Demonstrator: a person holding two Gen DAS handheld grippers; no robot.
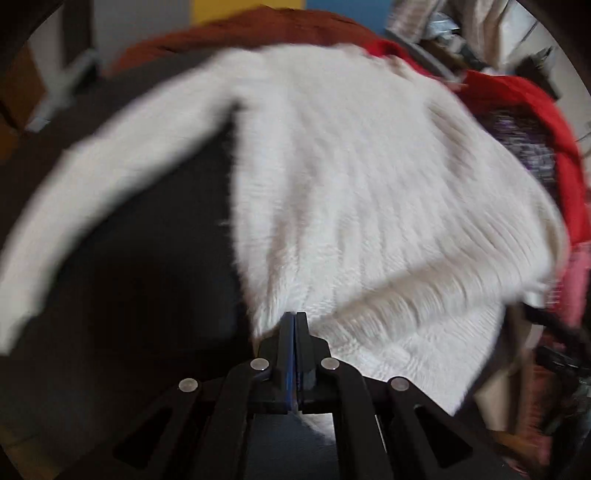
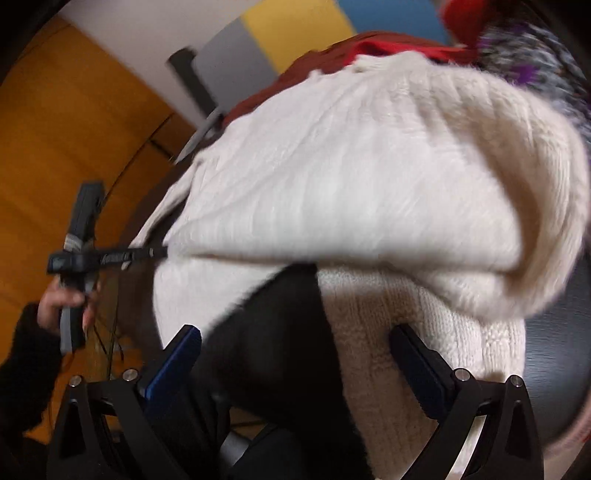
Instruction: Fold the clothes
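A fluffy white knit sweater [image 1: 354, 192] lies spread on a dark table [image 1: 140, 280], one sleeve [image 1: 92, 195] reaching out to the left. My left gripper [image 1: 294, 317] is shut on the sweater's lower left corner. In the right wrist view the same sweater [image 2: 351, 184] is partly doubled over, with a ribbed band [image 2: 424, 354] underneath. My right gripper [image 2: 295, 336] stands open above the hem and the dark table, nothing between its fingers. The left gripper [image 2: 159, 253] shows at the left of that view, held by a hand [image 2: 62, 299], pinching the sweater's edge.
Rust-brown cloth [image 1: 258, 33] and red garments [image 1: 535, 110] lie behind and to the right of the sweater, along with a purple-grey knit [image 2: 528, 55]. An orange wooden surface [image 2: 74, 147] stands left. Clutter fills the far right edge [image 1: 554, 369].
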